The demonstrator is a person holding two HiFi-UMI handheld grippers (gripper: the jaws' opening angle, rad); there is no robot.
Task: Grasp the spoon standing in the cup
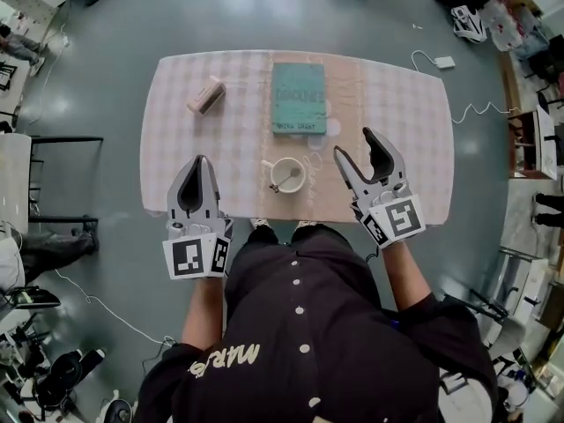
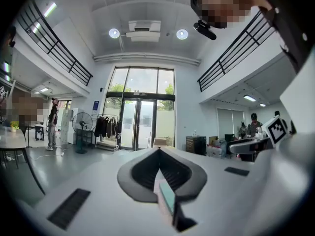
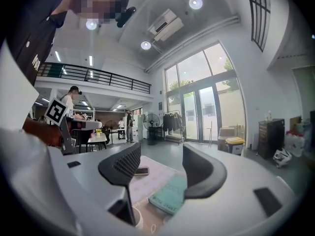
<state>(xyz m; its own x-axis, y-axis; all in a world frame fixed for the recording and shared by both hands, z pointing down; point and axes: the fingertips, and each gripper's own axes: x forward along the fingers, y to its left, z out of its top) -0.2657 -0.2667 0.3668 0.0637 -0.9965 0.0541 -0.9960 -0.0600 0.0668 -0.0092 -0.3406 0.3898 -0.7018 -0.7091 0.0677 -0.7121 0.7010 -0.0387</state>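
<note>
A white cup [image 1: 287,175] stands near the table's front edge with a spoon [image 1: 280,181] leaning in it. My left gripper [image 1: 199,167] hovers over the front left of the table, left of the cup, with its jaws shut on nothing. My right gripper [image 1: 354,144] hangs to the right of the cup, open and empty. In the right gripper view the open gripper [image 3: 161,154] frames a teal book [image 3: 170,193], and a sliver of the cup's rim [image 3: 136,219] shows at the bottom. The left gripper [image 2: 159,150] looks out at the room with its tips together.
A teal book [image 1: 298,97] lies on the pink checked tablecloth [image 1: 405,113] just beyond the cup. A small tan block [image 1: 205,95] sits at the far left. The person's dark shirt [image 1: 300,324] is against the table's front edge. Grey floor surrounds the table.
</note>
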